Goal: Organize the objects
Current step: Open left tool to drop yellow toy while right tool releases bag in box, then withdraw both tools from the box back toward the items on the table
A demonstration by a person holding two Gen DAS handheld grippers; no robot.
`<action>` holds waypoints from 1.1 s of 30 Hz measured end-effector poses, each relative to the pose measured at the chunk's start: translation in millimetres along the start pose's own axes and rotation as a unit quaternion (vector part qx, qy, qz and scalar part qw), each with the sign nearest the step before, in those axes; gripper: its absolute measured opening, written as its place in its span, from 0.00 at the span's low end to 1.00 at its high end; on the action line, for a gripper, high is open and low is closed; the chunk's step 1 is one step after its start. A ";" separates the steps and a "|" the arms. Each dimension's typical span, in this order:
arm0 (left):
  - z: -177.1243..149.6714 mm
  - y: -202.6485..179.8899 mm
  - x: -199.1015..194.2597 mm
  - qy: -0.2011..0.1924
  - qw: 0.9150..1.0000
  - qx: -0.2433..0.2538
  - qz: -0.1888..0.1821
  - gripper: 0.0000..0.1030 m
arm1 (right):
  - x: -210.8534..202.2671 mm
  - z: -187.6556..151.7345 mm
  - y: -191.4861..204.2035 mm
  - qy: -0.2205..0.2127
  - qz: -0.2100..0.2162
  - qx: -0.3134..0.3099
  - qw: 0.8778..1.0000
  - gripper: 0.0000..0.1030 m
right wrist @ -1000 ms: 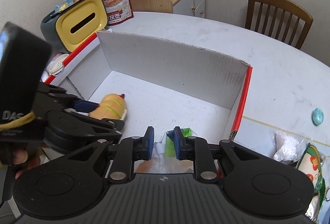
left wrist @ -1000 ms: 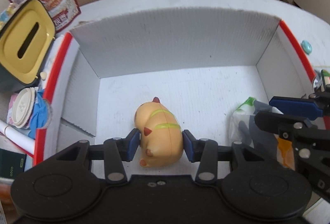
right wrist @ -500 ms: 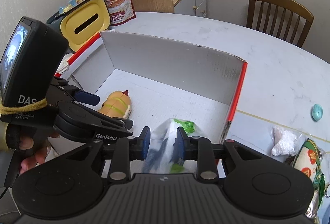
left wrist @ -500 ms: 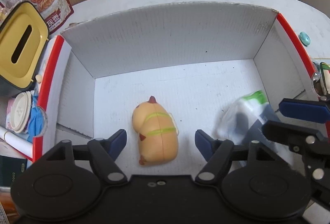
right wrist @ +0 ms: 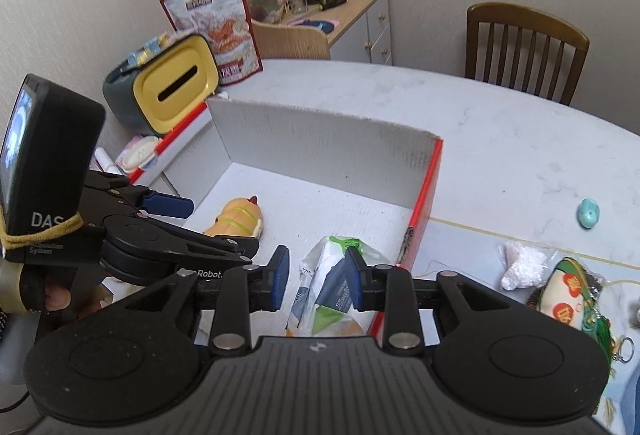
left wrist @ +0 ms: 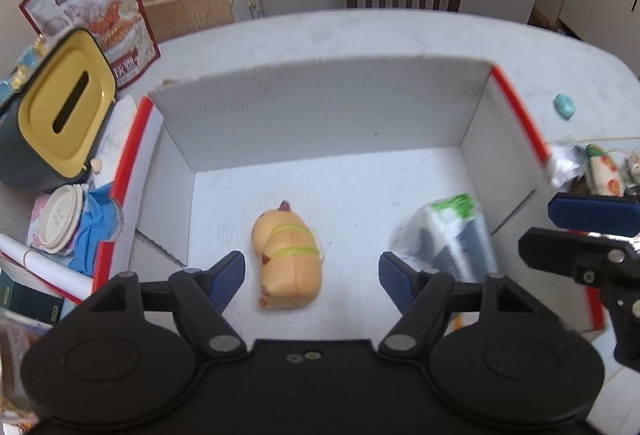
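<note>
- Two things already lie on the floor of the white box (left wrist: 320,115): the orange toy (left wrist: 288,255) on its side near the middle, and the plastic packet (left wrist: 452,231) toward the box's right wall.
- More waits on the counter (right wrist: 520,139) outside that wall, by my reckoning: a small teal piece (right wrist: 588,213), a white fluffy wad (right wrist: 522,265) and a printed charm on a string (right wrist: 568,299). So the sorting looks partly done, with several items left.
- The left tool (left wrist: 310,273) hovers low over the near edge of the box, its fingers spread wide on either side of the toy and touching nothing.
- The right tool (right wrist: 316,279) hangs over the packet, tipped down into the box. Its fingers stand apart, the packet showing between them; the right pad (right wrist: 354,281) is just against the wrapper, though I see no real pinch.
</note>
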State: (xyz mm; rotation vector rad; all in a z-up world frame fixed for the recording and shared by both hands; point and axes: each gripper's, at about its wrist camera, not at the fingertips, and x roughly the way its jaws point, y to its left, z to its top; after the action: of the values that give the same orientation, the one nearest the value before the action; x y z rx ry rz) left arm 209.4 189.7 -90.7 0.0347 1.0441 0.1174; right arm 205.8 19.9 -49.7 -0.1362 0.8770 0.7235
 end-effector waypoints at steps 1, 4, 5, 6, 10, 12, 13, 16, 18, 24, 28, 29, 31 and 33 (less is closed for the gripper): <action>-0.4 -2.4 -5.2 -0.006 1.000 0.000 -0.001 0.71 | -5.6 -2.0 -1.6 -0.005 0.000 0.000 1.000 0.33; -0.9 -12.0 -20.2 -0.026 1.000 0.000 -0.002 0.71 | -23.3 -6.7 -8.6 -0.024 0.001 0.000 1.000 0.51; -1.1 -16.2 -24.6 -0.033 0.999 0.000 -0.001 0.71 | -28.9 -8.4 -11.6 -0.028 0.002 0.001 1.000 0.52; -1.3 -20.8 -29.2 -0.039 0.999 0.001 -0.001 0.72 | -34.0 -10.1 -14.7 -0.030 0.003 0.001 1.000 0.52; -2.4 -40.7 -46.7 -0.057 0.998 0.000 -0.005 0.73 | -54.7 -18.1 -30.9 -0.039 0.004 0.002 0.999 0.53; -3.3 -53.1 -55.7 -0.067 0.998 0.004 -0.005 0.76 | -65.0 -23.0 -39.1 -0.043 0.005 0.002 0.999 0.56; -3.5 -59.9 -59.7 -0.071 0.997 0.005 -0.005 0.77 | -70.2 -25.7 -43.5 -0.046 0.004 0.002 0.999 0.56; -5.2 -77.9 -69.7 -0.079 0.997 0.005 -0.011 0.79 | -85.5 -32.9 -59.3 -0.053 0.006 0.005 0.999 0.58; -6.9 -90.1 -75.7 -0.083 0.996 0.006 -0.015 0.81 | -96.4 -38.3 -71.6 -0.059 0.008 0.008 0.998 0.59; -10.9 -123.8 -88.6 -0.095 0.995 0.007 -0.026 0.91 | -124.5 -55.5 -112.6 -0.069 -0.001 0.011 0.998 0.65; -13.4 -145.4 -93.8 -0.102 0.994 0.010 -0.036 0.96 | -139.8 -69.8 -143.0 -0.070 -0.015 0.017 0.997 0.67; -13.7 -150.1 -94.3 -0.104 0.994 0.011 -0.038 0.97 | -143.4 -74.5 -150.9 -0.071 -0.019 0.018 0.997 0.69; -14.6 -158.4 -94.8 -0.107 0.993 0.011 -0.043 0.99 | -150.1 -82.8 -165.6 -0.074 -0.027 0.022 0.997 0.70; -15.2 -165.6 -94.3 -0.110 0.993 0.007 -0.050 0.99 | -154.9 -90.8 -179.6 -0.075 -0.034 0.029 0.996 0.72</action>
State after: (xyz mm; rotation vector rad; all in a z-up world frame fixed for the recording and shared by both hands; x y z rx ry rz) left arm 162.7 14.1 -31.2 0.0075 0.8256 0.0153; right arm 194.2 -232.6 -25.2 -0.0583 0.7463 0.6353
